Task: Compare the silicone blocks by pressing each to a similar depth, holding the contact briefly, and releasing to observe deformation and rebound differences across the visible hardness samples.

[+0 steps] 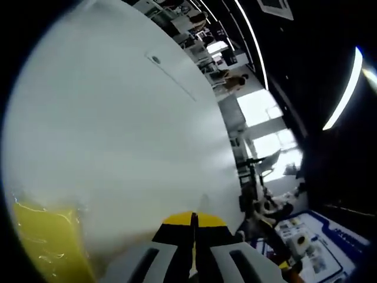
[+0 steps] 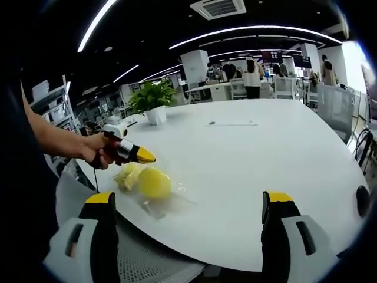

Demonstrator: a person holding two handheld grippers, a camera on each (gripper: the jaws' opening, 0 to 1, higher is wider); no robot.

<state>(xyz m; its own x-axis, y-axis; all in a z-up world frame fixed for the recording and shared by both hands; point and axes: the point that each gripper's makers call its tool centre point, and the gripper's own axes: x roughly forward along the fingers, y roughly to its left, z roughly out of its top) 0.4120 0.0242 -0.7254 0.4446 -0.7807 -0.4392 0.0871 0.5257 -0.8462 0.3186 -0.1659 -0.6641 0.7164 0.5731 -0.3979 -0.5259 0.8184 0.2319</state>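
Note:
On the white table (image 2: pixel 247 153) lie a round bright yellow silicone block (image 2: pixel 154 183) and a paler yellow one (image 2: pixel 126 174), both on clear plastic film. A hand holds my left gripper (image 2: pixel 145 157) just beyond them, its yellow tips together and close over the blocks; I cannot tell if it touches them. In the left gripper view the left gripper (image 1: pixel 192 219) is shut with nothing between its fingers, and a yellow block (image 1: pixel 47 242) under shiny film sits at the lower left. My right gripper (image 2: pixel 188 200) is open wide, well short of the blocks.
A potted plant (image 2: pixel 154 100) stands at the far side of the table. A small dark disc (image 1: pixel 155 59) lies farther out on the tabletop. The table edge (image 2: pixel 194 259) curves close in front of the right gripper. People and desks fill the background, and a chair (image 2: pixel 365 147) stands at the right.

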